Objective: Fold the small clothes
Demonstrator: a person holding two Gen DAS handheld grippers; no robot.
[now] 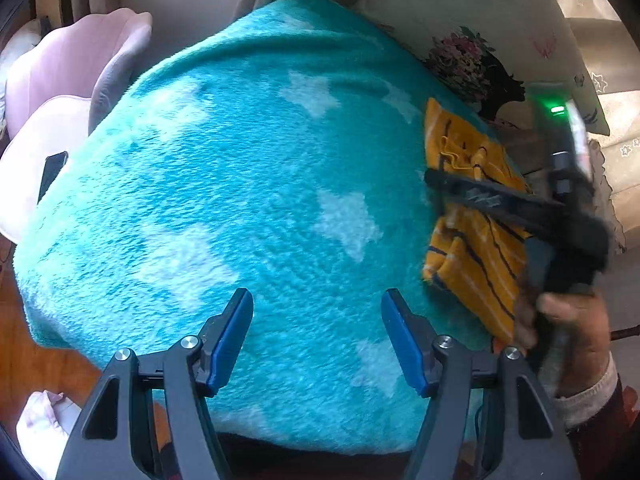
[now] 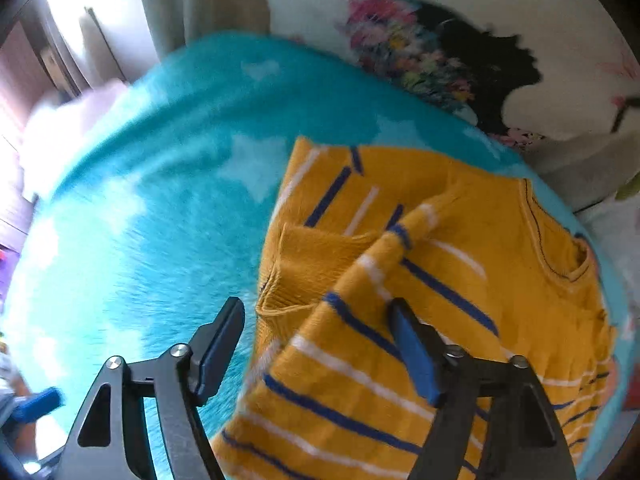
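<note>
Teal fleece blanket with pale stars covers the work surface; a floral-print pillow lies beyond its far edge and a pink padded chair stands off to one side. The task item, a mustard-yellow knit sweater with navy and white stripes, lies on the blanket toward the pillow side, well apart from the left gripper. Sweater is partly folded: one sleeve is laid across the body, its ribbed cuff turned up and bunched, so the stack is uneven. Right gripper hovers over the sweater's near edge, jaws wide apart, pads not pressing cloth; the fabric under it looks free. Left gripper is also open, empty, over bare blanket. The right hand grips its tool handle. Risks, as judgement: the loose sleeve may slide off and undo the fold if the next pinch takes only the top layer; thick knit may spring back; the plush blanket could get caught along with the hem and drag the whole garment askew.
</note>
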